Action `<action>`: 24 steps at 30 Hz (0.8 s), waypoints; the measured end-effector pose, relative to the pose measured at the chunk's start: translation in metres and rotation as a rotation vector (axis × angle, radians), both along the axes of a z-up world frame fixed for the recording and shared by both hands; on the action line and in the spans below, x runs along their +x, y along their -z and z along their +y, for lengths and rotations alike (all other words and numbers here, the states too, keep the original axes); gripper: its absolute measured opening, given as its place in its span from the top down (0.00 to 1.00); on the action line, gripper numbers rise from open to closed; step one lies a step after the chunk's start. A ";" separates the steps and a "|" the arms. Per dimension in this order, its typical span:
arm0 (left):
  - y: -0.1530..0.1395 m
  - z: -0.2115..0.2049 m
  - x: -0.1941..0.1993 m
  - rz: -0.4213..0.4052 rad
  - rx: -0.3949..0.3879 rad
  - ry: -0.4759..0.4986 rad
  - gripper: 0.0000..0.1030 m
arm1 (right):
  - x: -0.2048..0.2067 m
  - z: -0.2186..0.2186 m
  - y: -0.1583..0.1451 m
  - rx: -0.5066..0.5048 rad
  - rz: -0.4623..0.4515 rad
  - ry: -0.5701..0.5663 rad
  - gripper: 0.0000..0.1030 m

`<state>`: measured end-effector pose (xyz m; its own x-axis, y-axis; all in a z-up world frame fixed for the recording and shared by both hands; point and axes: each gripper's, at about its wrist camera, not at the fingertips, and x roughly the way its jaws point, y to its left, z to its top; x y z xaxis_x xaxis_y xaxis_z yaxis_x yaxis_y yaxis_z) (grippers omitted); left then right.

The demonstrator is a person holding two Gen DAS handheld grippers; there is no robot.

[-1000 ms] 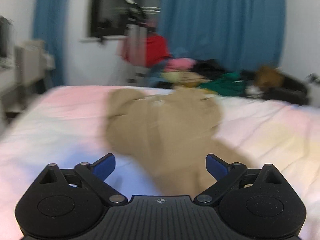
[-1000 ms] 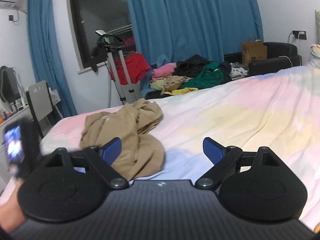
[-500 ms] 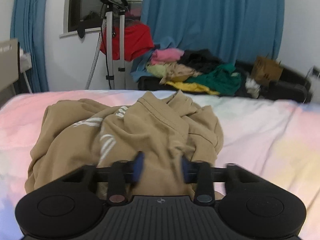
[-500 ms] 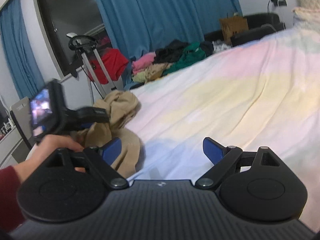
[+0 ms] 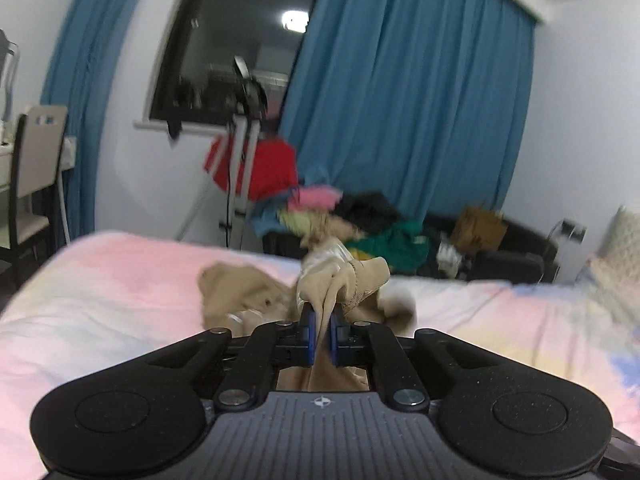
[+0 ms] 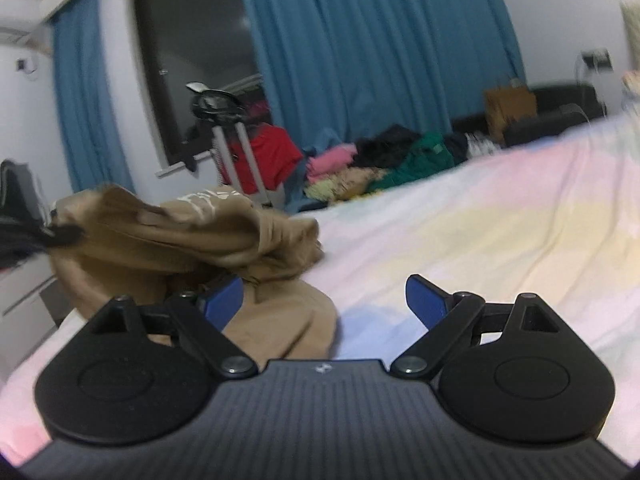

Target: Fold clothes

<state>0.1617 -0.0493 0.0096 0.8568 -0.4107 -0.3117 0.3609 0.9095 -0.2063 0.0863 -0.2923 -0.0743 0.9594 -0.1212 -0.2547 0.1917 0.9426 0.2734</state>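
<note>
I see a dark window (image 5: 224,60) set in a white wall (image 5: 124,168) between 2 blue curtains (image 5: 412,112), with 1 ceiling light reflected in the glass. Below it stand a chair (image 5: 34,184), a metal stand (image 6: 236,152) and a clothes heap (image 6: 384,160) beside a dark sofa (image 5: 516,248).

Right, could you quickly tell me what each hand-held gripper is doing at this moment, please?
Left hand-held gripper: shut on the tan garment, a fold pinched between its pads.
Right hand-held gripper: open, holding nothing.

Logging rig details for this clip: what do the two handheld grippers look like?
Both match: the left gripper and right gripper have matte black ribbed bodies, two round lobes, black linkage arms with silver pivot pins, blue finger pads and a small white logo. No cables or sleeves visible.
</note>
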 end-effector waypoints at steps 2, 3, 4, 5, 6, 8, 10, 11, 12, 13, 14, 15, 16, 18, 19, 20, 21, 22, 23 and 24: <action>-0.015 0.022 -0.033 -0.038 -0.022 -0.003 0.93 | -0.007 0.011 -0.009 -0.049 -0.023 -0.025 0.13; -0.021 0.030 -0.048 -0.060 -0.029 -0.001 0.93 | -0.011 0.016 -0.013 -0.074 -0.035 -0.037 0.13; -0.026 0.039 -0.064 -0.083 -0.038 0.002 0.93 | -0.017 0.022 -0.017 -0.083 -0.039 -0.058 0.13; -0.030 0.048 -0.079 -0.105 -0.047 0.005 0.93 | -0.023 0.029 -0.022 -0.092 -0.042 -0.079 0.13; -0.034 0.056 -0.093 -0.120 -0.062 0.005 0.93 | -0.029 0.036 -0.026 -0.100 -0.046 -0.101 0.13; -0.041 0.070 -0.117 -0.147 -0.096 0.009 0.93 | -0.042 0.051 -0.034 -0.098 -0.048 -0.163 0.13; -0.048 0.084 -0.138 -0.167 -0.135 0.015 0.93 | -0.055 0.067 -0.041 -0.095 -0.051 -0.225 0.13; -0.051 0.091 -0.145 -0.178 -0.156 0.017 0.93 | -0.061 0.075 -0.044 -0.094 -0.052 -0.256 0.13; -0.054 0.099 -0.152 -0.189 -0.176 0.019 0.93 | -0.067 0.083 -0.048 -0.093 -0.053 -0.287 0.13; -0.055 0.106 -0.158 -0.195 -0.191 0.021 0.93 | -0.072 0.090 -0.049 -0.090 -0.049 -0.324 0.13; -0.054 0.114 -0.160 -0.194 -0.207 0.019 0.93 | -0.069 0.092 -0.047 -0.078 -0.046 -0.331 0.13; -0.052 0.122 -0.163 -0.191 -0.223 0.018 0.93 | -0.067 0.094 -0.045 -0.065 -0.043 -0.337 0.13; -0.049 0.127 -0.162 -0.180 -0.232 0.013 0.93 | -0.064 0.095 -0.043 -0.052 -0.040 -0.343 0.13; -0.044 0.136 -0.161 -0.155 -0.240 0.002 0.93 | -0.058 0.098 -0.040 -0.026 -0.034 -0.355 0.13; -0.042 0.139 -0.159 -0.141 -0.240 -0.004 0.93 | -0.056 0.100 -0.038 -0.014 -0.031 -0.361 0.13; -0.041 0.143 -0.157 -0.128 -0.239 -0.010 0.93 | -0.053 0.101 -0.036 -0.001 -0.028 -0.367 0.13; -0.039 0.144 -0.154 -0.119 -0.231 -0.017 0.93 | -0.050 0.103 -0.035 0.012 -0.025 -0.373 0.14; -0.038 0.145 -0.150 -0.113 -0.226 -0.018 0.93 | -0.047 0.104 -0.033 0.025 -0.023 -0.379 0.14; -0.036 0.146 -0.147 -0.109 -0.221 -0.019 0.93 | -0.045 0.106 -0.031 0.038 -0.020 -0.384 0.14; -0.034 0.144 -0.143 -0.103 -0.211 -0.018 0.93 | -0.042 0.107 -0.029 0.051 -0.017 -0.390 0.14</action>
